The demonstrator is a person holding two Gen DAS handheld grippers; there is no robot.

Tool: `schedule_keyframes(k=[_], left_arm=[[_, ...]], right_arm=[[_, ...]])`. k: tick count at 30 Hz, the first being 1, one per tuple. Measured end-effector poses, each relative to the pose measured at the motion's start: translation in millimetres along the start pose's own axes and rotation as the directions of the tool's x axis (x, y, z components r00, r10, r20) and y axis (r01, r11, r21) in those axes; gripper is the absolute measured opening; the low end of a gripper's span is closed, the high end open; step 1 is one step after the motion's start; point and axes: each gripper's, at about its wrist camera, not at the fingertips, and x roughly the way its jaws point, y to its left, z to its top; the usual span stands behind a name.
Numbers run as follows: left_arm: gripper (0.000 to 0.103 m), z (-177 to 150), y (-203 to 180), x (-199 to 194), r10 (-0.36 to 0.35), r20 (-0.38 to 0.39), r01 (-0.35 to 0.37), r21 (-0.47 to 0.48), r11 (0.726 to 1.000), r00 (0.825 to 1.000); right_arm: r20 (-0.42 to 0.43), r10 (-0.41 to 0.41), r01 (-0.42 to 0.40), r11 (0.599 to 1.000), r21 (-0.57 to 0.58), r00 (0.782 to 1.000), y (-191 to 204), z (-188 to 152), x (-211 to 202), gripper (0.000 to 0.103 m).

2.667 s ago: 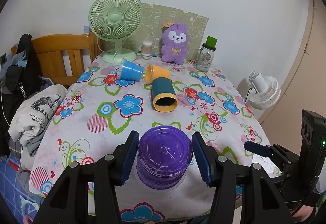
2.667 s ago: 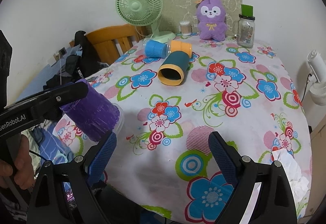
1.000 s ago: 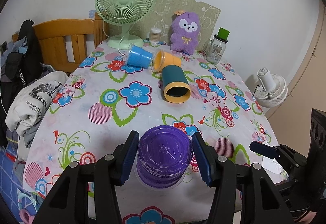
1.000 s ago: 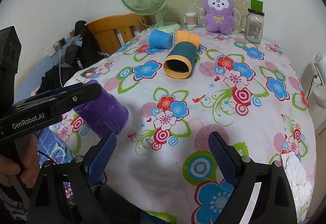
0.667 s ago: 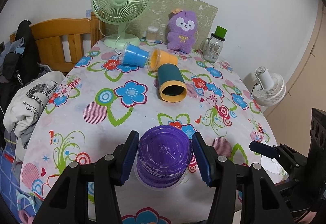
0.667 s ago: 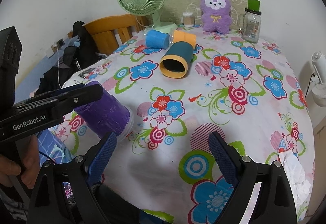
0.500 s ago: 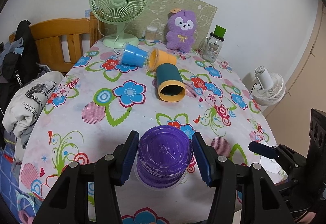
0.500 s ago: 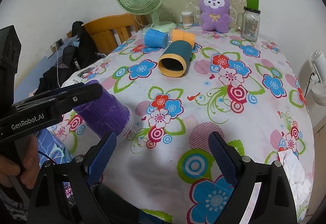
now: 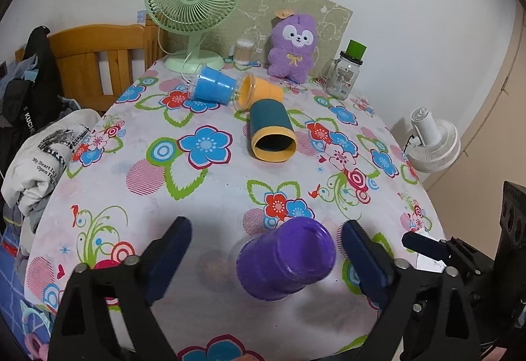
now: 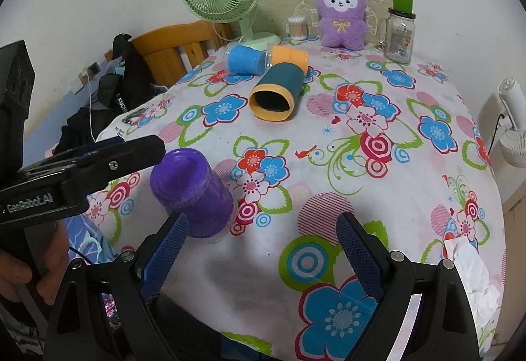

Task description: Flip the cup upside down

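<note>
A purple cup point(image 9: 285, 258) stands upside down, base up, on the flowered tablecloth point(image 9: 210, 196) near the front edge; it also shows in the right wrist view point(image 10: 194, 193). My left gripper point(image 9: 264, 257) is open, its jaws wide on either side of the cup and not touching it. My right gripper point(image 10: 263, 249) is open and empty, just right of the cup. A teal cup with a yellow rim point(image 9: 271, 134), a blue cup point(image 9: 213, 88) and an orange cup point(image 9: 259, 93) lie on their sides further back.
A green fan point(image 9: 192, 9), a purple plush toy point(image 9: 292, 47), a glass jar with a green lid point(image 9: 345, 72) and a cotton swab jar point(image 9: 244, 51) stand at the back. A wooden chair point(image 9: 98, 62) with clothes is left. A white fan point(image 9: 434, 144) is right.
My left gripper has opened and let go of the purple cup, which now stands base up on the table. The right gripper has stayed open and barely moved.
</note>
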Motion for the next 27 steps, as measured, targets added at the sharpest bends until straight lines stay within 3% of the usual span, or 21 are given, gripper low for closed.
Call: schedule_keyframes(k=[19, 21, 27], left_arm=[[0.098, -1, -3, -12, 0.015, 0.018, -0.015, 0.017, 1.000, 1.000], [0.100, -1, -4, -16, 0.016, 0.026, -0.017, 0.023, 1.000, 1.000], [0.102, 1, -4, -25, 0.023, 0.053, -0.024, 0.028, 0.999, 0.998]], right_arm=[[0.034, 0.008, -0.008, 1.000, 0.017, 0.999, 3, 4, -14, 0.093], [0.041, 0.015, -0.016, 1.000, 0.022, 0.999, 3, 5, -17, 0.101], [0.079, -0.018, 0.018, 1.000, 0.006, 0.997, 8, 10, -28, 0.102]])
